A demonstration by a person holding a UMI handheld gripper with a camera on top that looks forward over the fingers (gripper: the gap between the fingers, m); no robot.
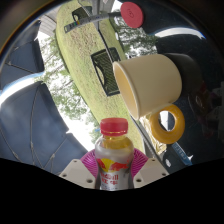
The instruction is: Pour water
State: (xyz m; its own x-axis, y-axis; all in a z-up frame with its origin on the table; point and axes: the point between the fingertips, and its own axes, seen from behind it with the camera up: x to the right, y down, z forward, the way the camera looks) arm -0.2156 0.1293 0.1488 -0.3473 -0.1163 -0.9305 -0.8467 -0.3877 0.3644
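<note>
Gripper view: one gripper (pixel 115 172), fingers clamped on a bottle (pixel 115 152), red cap pointing forward. One cream cup (pixel 150 82) just beyond and slightly right of the cap, mouth tilted toward the bottle, handle (pixel 167 122) lowest. Likely next: tipping the neck toward that mouth.

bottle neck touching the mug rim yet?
Apart. In the gripper view, the bottle, held between the fingers, has its red cap below the cream mug, with dark background visible between cap and mug.
</note>
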